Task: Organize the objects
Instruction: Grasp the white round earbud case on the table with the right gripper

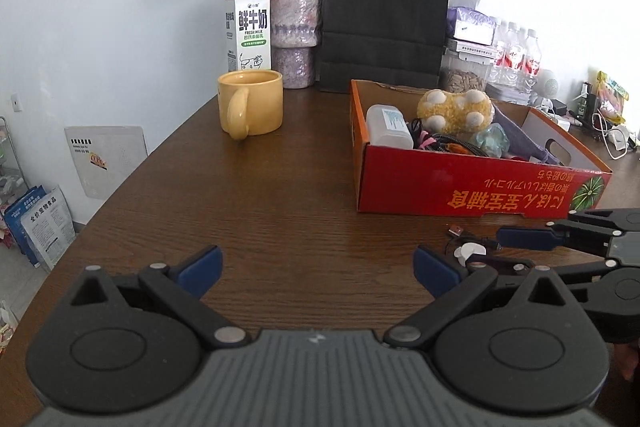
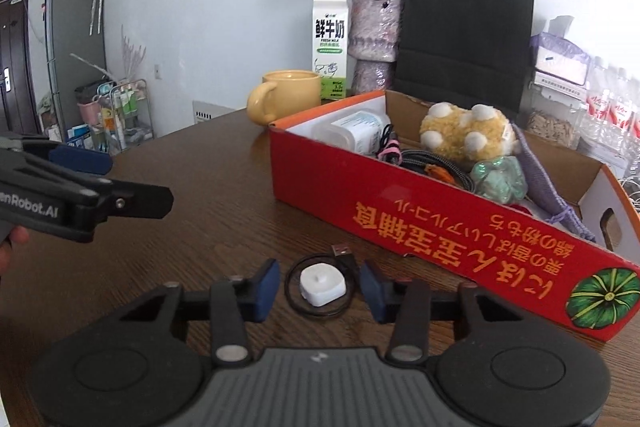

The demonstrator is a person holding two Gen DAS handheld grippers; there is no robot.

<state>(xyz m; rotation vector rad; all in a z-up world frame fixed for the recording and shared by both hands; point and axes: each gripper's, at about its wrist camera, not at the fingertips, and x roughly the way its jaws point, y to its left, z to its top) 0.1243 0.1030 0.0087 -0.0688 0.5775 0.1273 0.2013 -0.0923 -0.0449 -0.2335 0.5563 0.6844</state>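
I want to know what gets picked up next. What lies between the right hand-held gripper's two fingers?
In the right wrist view, a white charger puck ringed by its coiled black cable lies on the table between the right hand-held gripper's fingers, untouched by them.

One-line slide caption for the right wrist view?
Right claw open around a white charger with coiled black cable, before the red box.
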